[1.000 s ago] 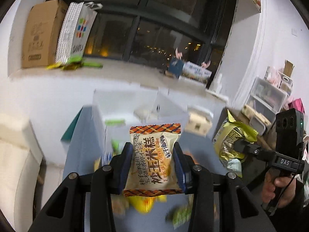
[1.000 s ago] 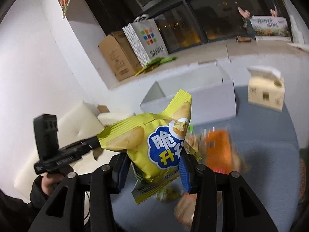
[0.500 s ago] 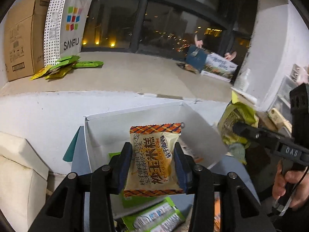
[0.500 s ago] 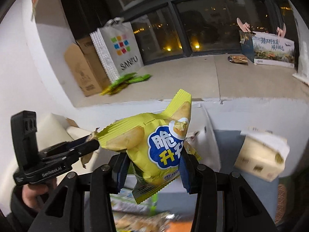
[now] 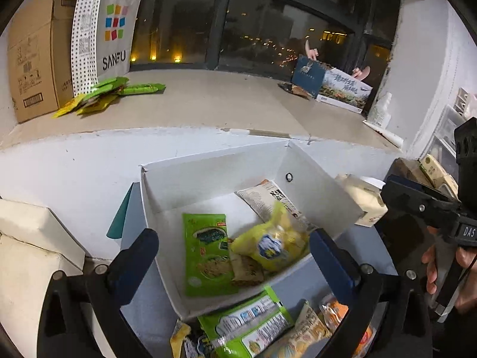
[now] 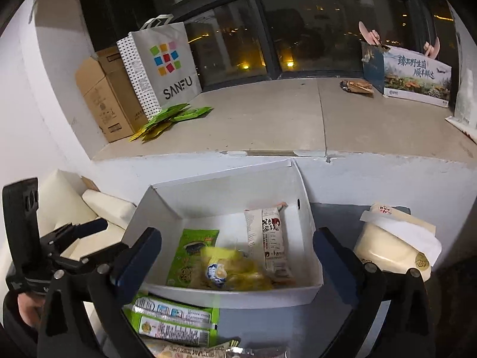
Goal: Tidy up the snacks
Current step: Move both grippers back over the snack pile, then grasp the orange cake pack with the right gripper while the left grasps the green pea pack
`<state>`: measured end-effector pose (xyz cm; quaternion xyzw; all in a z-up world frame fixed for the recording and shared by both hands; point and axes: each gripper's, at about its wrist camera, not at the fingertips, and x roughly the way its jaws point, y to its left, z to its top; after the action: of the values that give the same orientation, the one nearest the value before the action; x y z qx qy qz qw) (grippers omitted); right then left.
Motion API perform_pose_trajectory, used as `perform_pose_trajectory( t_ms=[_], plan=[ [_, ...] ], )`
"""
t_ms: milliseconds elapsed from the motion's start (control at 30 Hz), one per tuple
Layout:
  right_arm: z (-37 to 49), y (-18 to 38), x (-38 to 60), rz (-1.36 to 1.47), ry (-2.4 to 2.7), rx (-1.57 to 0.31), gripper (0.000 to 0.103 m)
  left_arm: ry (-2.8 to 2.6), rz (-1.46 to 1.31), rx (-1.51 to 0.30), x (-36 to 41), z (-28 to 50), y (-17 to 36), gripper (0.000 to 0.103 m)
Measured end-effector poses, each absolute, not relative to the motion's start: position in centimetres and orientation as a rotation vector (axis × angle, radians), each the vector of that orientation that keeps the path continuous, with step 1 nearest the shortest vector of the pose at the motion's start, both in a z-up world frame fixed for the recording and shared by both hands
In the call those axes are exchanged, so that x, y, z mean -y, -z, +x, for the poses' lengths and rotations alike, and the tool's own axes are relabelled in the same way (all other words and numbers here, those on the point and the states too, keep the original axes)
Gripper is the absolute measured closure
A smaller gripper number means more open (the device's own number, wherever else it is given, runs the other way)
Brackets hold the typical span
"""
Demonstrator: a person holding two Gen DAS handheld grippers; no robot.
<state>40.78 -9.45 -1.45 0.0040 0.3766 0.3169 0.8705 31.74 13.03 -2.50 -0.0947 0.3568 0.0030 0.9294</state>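
Note:
A white open box (image 5: pixel 214 161) (image 6: pixel 310 235) stands on the grey-blue table against a white ledge. Inside lie a green packet (image 5: pixel 205 253) (image 6: pixel 190 253), a yellow chip bag (image 5: pixel 271 247) (image 6: pixel 235 271), a brown rice-cake packet (image 5: pixel 247 271) and a white packet (image 5: pixel 274 200) (image 6: pixel 271 238). My left gripper (image 5: pixel 232 256) is open and empty above the box's near rim. My right gripper (image 6: pixel 235 256) is open and empty above the box too. Each gripper shows at the side of the other's view.
Loose snack packets (image 5: pixel 253 331) (image 6: pixel 176 322) lie on the table in front of the box. A tissue box (image 6: pixel 396 241) (image 5: pixel 360 194) stands right of it. On the ledge are a cardboard box (image 5: pixel 32 56), a SANFU bag (image 6: pixel 164 65) and green packets (image 5: pixel 104 92).
Both grippers have opened. The rice-cake packet left my left gripper and the yellow chip bag left my right gripper; both now lie in the white box.

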Motion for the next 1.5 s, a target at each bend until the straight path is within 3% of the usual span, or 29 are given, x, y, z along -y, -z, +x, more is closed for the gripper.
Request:
perform_pose_trajectory(
  t_ms=[400,767,1133,1500],
  plan=[
    [28.3,0.6,15.8,-0.075,-0.719,-0.698,0.000,0.131,-0.150,-0.611,-7.8,16.6,2.1,0.000],
    [17.7,8.5,23.4,-0.037,-0.592,-0.813,0.000,0.193,-0.178,-0.697,-4.3,9.1,7.1,0.000],
    [19.2,11.9,21.0,-0.072,-0.582,-0.894,0.000,0.231,-0.119,-0.751,-2.8,8.0,8.6,0.000],
    [27.3,17.0,14.6,-0.205,-0.580,-1.017,0.000,0.246,-0.094,-0.796,-2.0,8.3,9.7,0.000]
  ],
)
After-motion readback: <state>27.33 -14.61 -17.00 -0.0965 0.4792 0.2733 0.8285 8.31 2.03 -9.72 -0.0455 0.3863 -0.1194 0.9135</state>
